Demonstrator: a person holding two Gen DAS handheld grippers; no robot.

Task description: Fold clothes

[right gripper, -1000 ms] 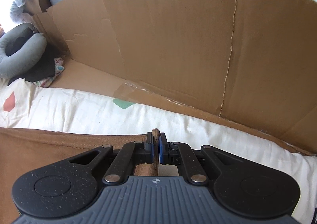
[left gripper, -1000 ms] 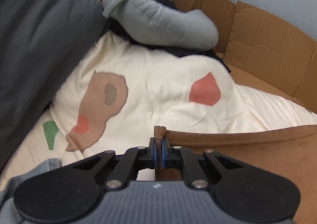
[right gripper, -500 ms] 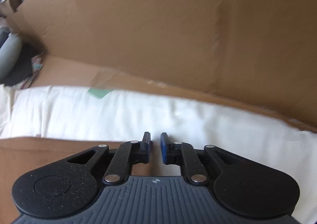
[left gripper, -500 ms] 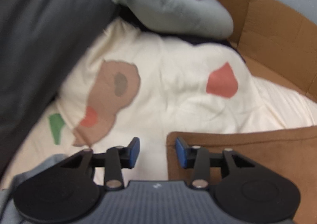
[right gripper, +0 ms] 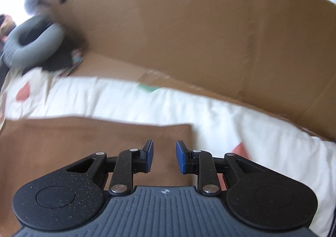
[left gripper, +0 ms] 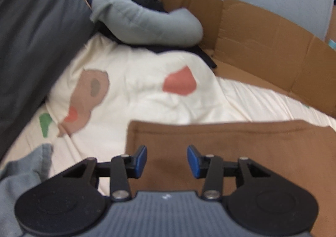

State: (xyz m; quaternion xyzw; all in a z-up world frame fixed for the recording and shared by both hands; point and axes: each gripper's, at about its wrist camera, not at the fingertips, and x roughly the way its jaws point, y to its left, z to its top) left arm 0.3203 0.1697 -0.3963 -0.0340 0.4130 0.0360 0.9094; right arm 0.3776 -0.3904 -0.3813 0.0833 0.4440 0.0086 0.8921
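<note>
Tongs, left [left gripper: 166, 161] and right [right gripper: 164, 156], opening empty over flat, soft brown cloth [left gripper: 231, 144].

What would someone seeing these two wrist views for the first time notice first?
Probably the brown garment lying flat on the cream bedspread, filling the foreground of both views. Over it stand the left gripper and right gripper, blue pads apart and opening, nothing pinched between them. Next, the tall cardboard wall behind the bed, and the grey U-shaped pillow at the far left.
</note>
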